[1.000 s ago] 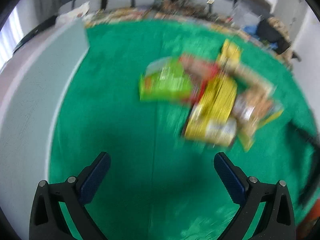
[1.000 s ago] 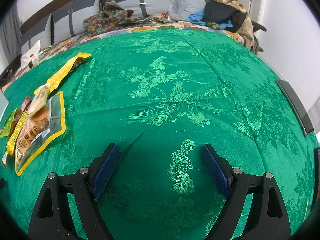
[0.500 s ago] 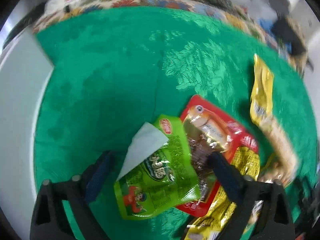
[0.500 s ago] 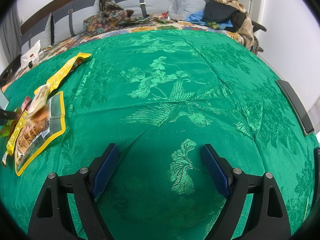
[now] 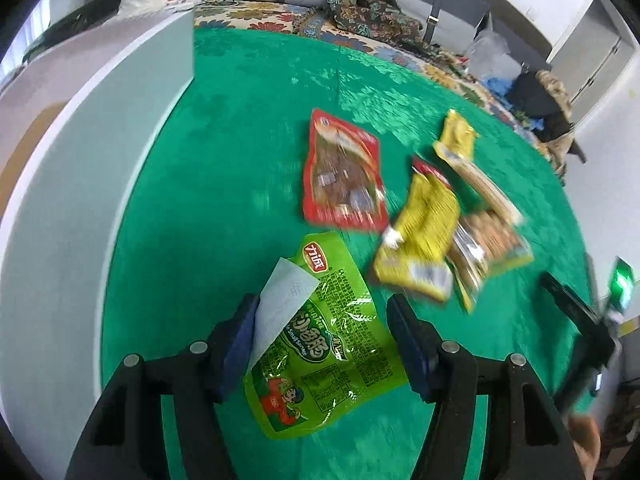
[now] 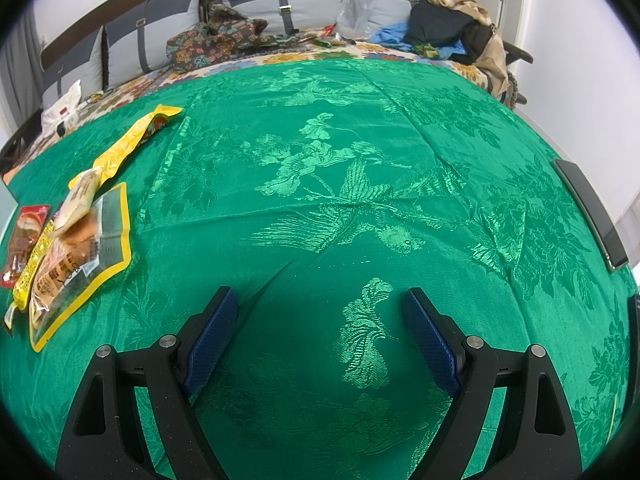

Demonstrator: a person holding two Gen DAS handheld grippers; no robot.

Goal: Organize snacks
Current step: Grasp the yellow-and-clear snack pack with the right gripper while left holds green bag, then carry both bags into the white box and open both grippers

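In the left wrist view my left gripper (image 5: 322,330) is shut on a green sausage snack pack (image 5: 324,344) with a white slip on it, held above the green cloth. Beyond it lie a red snack pack (image 5: 344,172), a yellow pack (image 5: 424,236), a clear yellow-edged pack (image 5: 492,244) and a long yellow pack (image 5: 460,140). In the right wrist view my right gripper (image 6: 320,332) is open and empty over bare cloth. The yellow-edged pack (image 6: 80,256), long yellow pack (image 6: 132,140) and red pack (image 6: 24,240) lie at its far left.
A white box wall (image 5: 100,152) stands at the left of the green cloth (image 5: 240,140). A dark phone (image 6: 588,216) lies at the right edge. Cushions, clothes and a plastic bag (image 6: 356,4) sit at the back.
My left gripper closed on the green pack and lifted it back off the pile, uncovering the red pack. The right gripper has not moved.
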